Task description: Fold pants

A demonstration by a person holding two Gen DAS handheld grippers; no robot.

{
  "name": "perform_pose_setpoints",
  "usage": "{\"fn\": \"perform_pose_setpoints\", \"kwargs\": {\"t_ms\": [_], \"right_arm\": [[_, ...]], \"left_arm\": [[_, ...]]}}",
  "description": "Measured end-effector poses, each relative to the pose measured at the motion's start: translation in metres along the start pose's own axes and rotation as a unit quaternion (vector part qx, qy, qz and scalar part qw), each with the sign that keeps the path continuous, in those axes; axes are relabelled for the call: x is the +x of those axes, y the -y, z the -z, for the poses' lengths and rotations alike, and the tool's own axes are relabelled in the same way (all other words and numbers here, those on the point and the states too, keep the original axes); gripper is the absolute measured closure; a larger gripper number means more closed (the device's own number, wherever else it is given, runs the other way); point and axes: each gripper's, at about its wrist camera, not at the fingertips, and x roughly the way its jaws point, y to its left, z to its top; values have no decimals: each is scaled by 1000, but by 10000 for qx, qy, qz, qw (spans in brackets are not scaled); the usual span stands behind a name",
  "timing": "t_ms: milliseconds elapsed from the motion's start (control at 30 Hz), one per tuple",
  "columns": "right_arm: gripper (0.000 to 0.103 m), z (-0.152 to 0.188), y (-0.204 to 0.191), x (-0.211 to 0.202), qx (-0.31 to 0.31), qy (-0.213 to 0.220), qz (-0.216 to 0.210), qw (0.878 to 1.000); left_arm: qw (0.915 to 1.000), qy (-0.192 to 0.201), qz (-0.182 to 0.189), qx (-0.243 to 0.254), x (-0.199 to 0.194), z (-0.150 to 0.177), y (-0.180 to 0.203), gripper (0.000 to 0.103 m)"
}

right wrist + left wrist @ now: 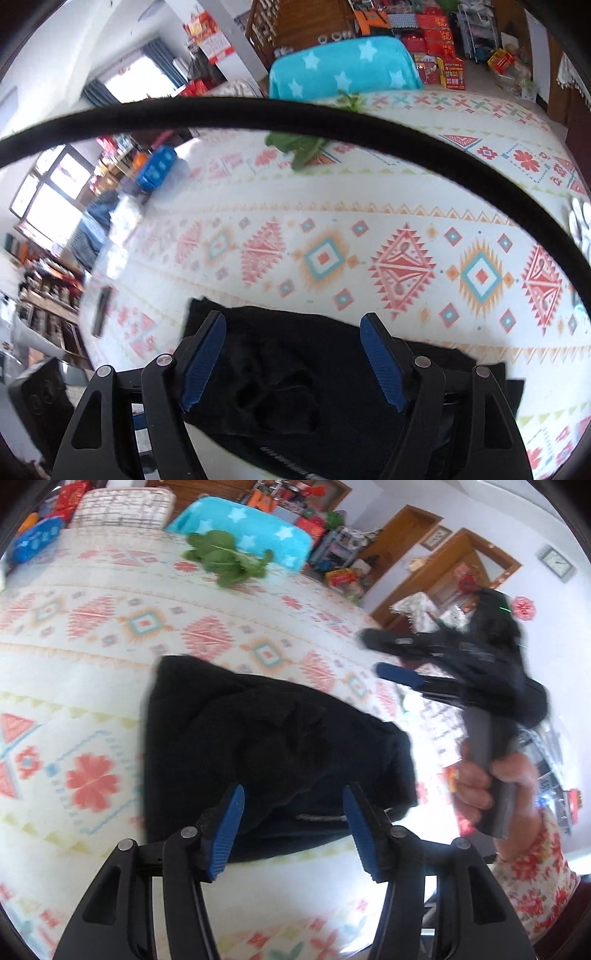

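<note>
Right hand (495, 775): fist round grey handle, floral sleeve.
Right hand-held gripper (371, 655): spread, empty, beside pants.
Left hand-held gripper (293, 830): half spread, empty, over pants.
Pants (266, 746): black, folded, on patterned worktop (92, 635).

Pants (273, 753): plain black. Table cover (110, 635): cream, with coral, teal and orange diamond and flower motifs. Gripper pads (229, 834): blue, ridged, on black fingers. Chair cover (343, 70): turquoise with pale stars. Sleeve (535, 878): white with red florals.
</note>
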Motion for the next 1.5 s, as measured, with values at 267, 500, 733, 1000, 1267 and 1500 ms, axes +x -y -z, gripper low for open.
{"fn": "perform_pose_setpoints", "kwargs": {"t_ms": [267, 500, 733, 1000, 1267, 1500], "right_arm": [[23, 39, -46, 4, 185, 206, -85, 9996], [23, 68, -52, 39, 172, -175, 1506, 9883], [23, 72, -42, 83, 208, -511, 2537, 9657], [12, 69, -27, 65, 751, -267, 3334, 9394], [12, 47, -31, 99, 636, -359, 3080, 9486], [8, 50, -11, 84, 1083, -215, 3197, 9411]], "left_arm": [[9946, 96, -964, -361, -29, -24, -63, 48], [9890, -190, -1401, 444, 12, -73, -64, 48], [9790, -604, -1645, 1043, 65, -76, -61, 48], [9781, -811, -1555, 1123, 78, -71, -65, 48], [9789, -891, -1461, 1118, 83, -72, -68, 48], [9809, -791, -1353, 1152, 64, -79, -73, 48]]}}
